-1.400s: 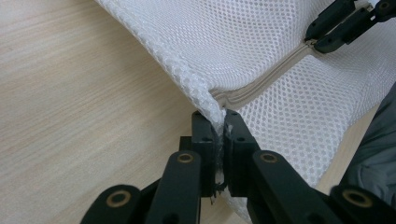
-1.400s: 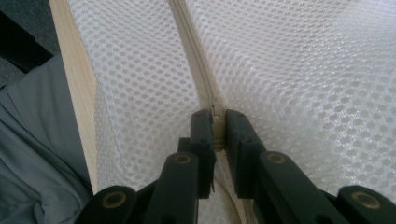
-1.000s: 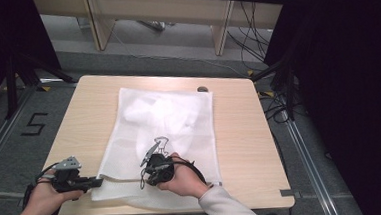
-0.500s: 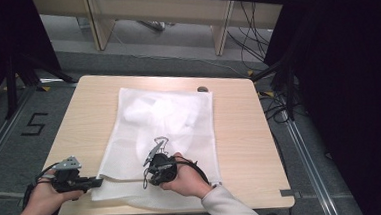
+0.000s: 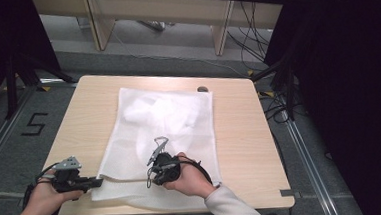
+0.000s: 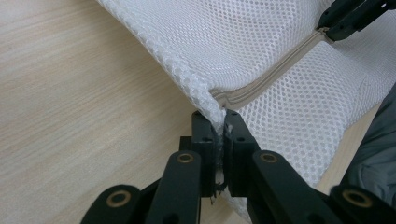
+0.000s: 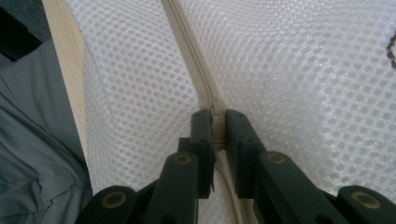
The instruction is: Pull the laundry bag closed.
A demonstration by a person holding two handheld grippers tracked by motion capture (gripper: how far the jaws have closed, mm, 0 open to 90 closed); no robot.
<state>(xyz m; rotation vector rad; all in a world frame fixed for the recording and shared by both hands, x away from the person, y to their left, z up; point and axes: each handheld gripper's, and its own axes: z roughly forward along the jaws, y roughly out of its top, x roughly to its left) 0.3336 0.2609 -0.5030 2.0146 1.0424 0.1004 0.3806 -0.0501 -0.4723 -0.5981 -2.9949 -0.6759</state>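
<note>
Left claw (image 6: 218, 135) is clenched on the corner of the white mesh laundry bag (image 5: 165, 139), right where the beige zipper (image 6: 261, 86) starts, and it looks like it's there purely as an anchor so the fabric stays taut. Right claw (image 7: 215, 126) is pinched down on the zipper track too, apparently on the slider or pull, though that bit is too buried between the jaws to say for sure. My read is that one end gets held while the other runs along the zip, so the mesh doesn't bunch up. In the high view the bag lies flat in the middle of the wooden bench (image 5: 240, 134), long side running from 6 toward 12 o'clock, with its near edge hanging a little over the bench edge at 6. The left claw sits at about 7 o'clock off the bag's corner and the right one around 6, both near the zippered edge. Inside the bag there's something pale and crumpled showing through the mesh toward 12, probably a white garment, can't tell what exactly.
</note>
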